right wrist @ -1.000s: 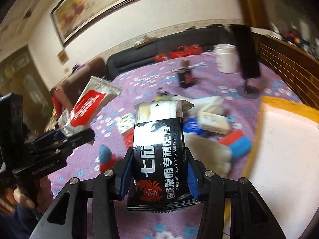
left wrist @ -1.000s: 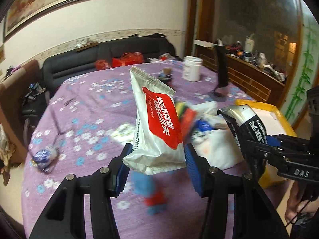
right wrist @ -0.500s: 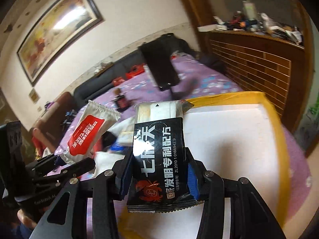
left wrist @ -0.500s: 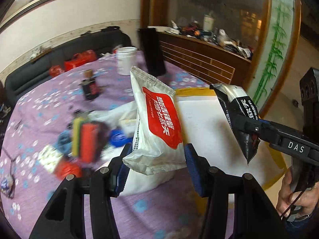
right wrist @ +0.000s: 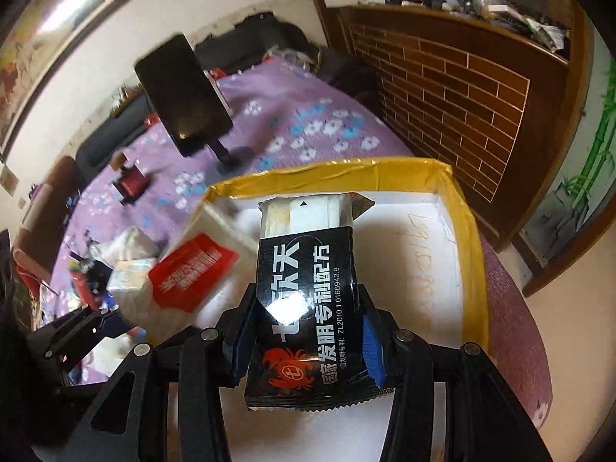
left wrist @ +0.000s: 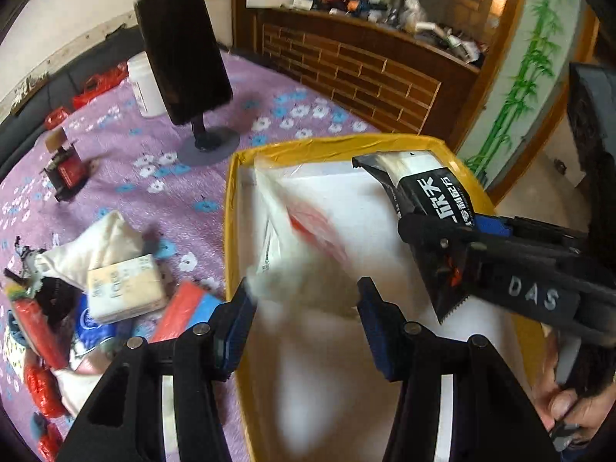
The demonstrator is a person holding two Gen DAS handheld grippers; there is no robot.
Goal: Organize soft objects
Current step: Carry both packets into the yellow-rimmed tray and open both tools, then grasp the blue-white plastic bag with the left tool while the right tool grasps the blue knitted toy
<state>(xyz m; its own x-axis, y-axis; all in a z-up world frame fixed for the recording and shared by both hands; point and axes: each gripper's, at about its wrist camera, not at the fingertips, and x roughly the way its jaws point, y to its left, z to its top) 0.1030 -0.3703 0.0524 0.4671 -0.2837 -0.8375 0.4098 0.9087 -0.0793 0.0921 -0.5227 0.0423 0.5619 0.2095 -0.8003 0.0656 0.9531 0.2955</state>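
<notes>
Both packets have swung from the desk's pile to above the box (right wrist: 471,231), left gripper (left wrist: 304,308) clamping the white packet (left wrist: 292,254), right gripper (right wrist: 304,331) the black packet (right wrist: 304,288); next, lower and release.

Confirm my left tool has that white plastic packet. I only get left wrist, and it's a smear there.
Observer: Right wrist view shows it sharper: the white plastic packet with a red label sticks out from the left tool, over the left side of the yellow-rimmed white box.
Operator: Right tool's grip on the black one?
Observer: Head-on, the right tool has both blue pads pressed on the sides of the black foil packet, beside a red crab print.
Operator: Anything in the box?
Observer: Only faint handwriting shows on its white floor by the right wall; the packets hide the rest.
</notes>
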